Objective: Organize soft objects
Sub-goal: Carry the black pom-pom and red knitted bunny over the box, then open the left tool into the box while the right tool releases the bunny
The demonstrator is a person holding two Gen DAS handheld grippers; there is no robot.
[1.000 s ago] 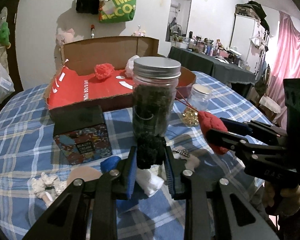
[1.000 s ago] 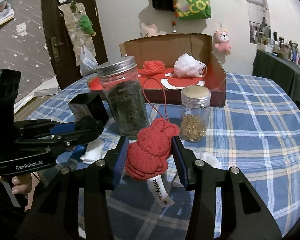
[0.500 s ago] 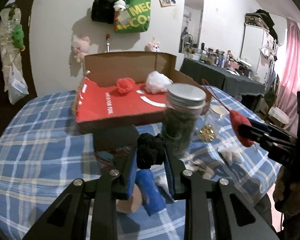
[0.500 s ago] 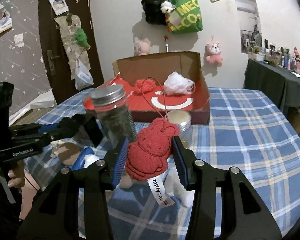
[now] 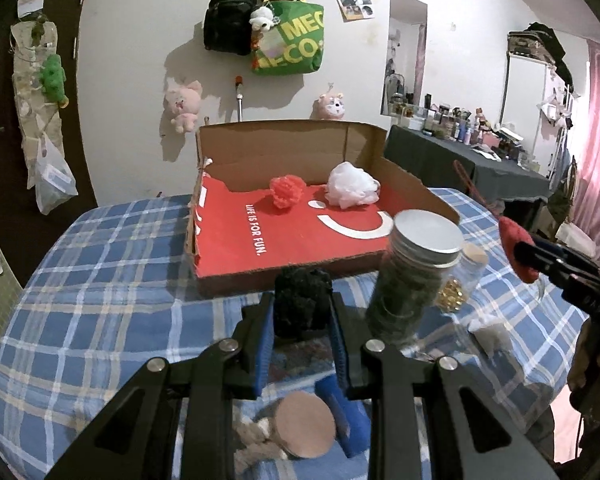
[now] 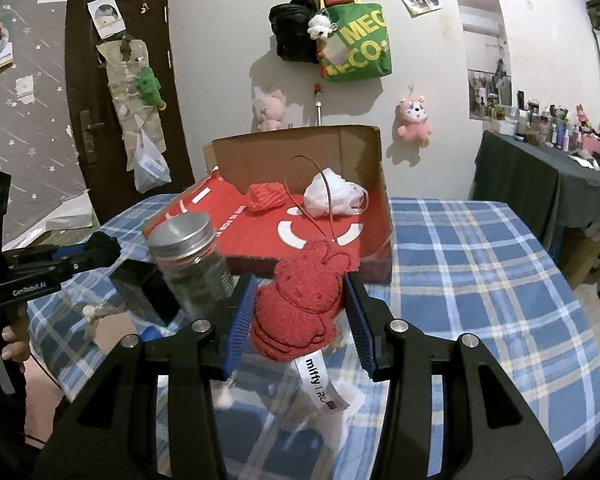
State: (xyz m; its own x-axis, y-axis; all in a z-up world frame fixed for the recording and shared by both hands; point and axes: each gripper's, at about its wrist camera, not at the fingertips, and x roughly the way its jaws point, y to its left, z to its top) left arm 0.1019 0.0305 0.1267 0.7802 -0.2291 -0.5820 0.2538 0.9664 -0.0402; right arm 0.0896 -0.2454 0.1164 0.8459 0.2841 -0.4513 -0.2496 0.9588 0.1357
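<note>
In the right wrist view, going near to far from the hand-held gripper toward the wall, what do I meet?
Red plush bunny held in the right hand-held gripper → cardboard box with the white soft ball inside → green tote bag on the wall.

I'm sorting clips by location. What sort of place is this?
Most likely a lived-in bedroom or home room: plush toys and bags hang on the wall, a plaid-covered table fills the front, and a side table carries cosmetics bottles.
</note>
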